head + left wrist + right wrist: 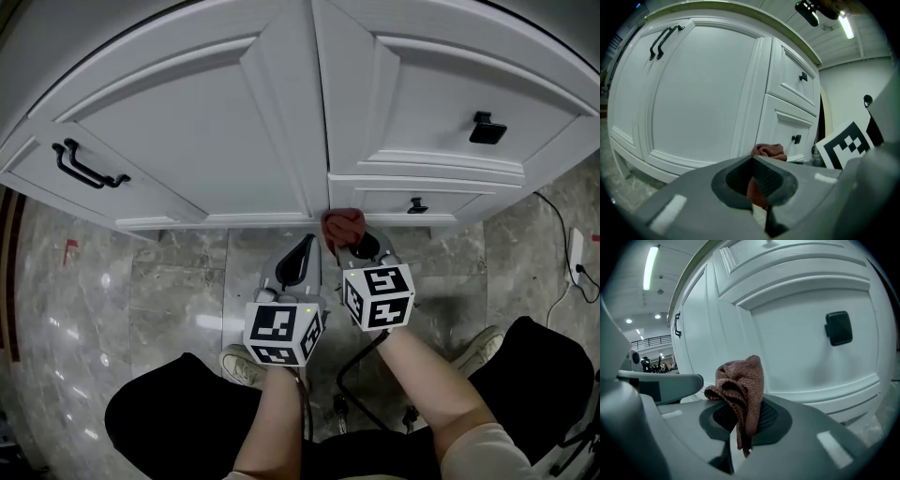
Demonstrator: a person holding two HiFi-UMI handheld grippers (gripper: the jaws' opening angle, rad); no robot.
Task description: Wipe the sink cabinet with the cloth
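- Knees (159,422) in black fabric sit nearest, wide apart, w/ pale shoes (242,364) on the floor between them.
- Bare forearms run fwd to two marker cubes (281,333), b/w square patterns on white faces.
- L gripper (298,261): dark ribbed pads closed tip to tip, nothing seen clamped. It hangs over the floor just L of the other tool, short of the cabinet base.
- R gripper (356,246): jaws clenched on the cloth (343,225), a rust-brown knit bunched into a lump above the tips, w/ a thin tail hanging down between the pads.
- Cloth sits at the bottom edge of the sink cabinet (234,122), at the seam where the door (187,131) meets the drawer stack. Looks pressed to the rail in the head view; actual contact not certain.
- Floor (169,281): glossy grey marble-look tile, veined, w/ light glare. Open room to the L of the grippers.
- R side tighter: a thin dark cable (561,234) curves across the tiles to a white plug (575,258).
- Cabinet is matte white, w/ raised frame mouldings and recessed panels.
- Hardware is black: small knob (417,205) on the low drawer just R of the cloth, bigger square knob (487,128) above, bar handle (86,167) far L.
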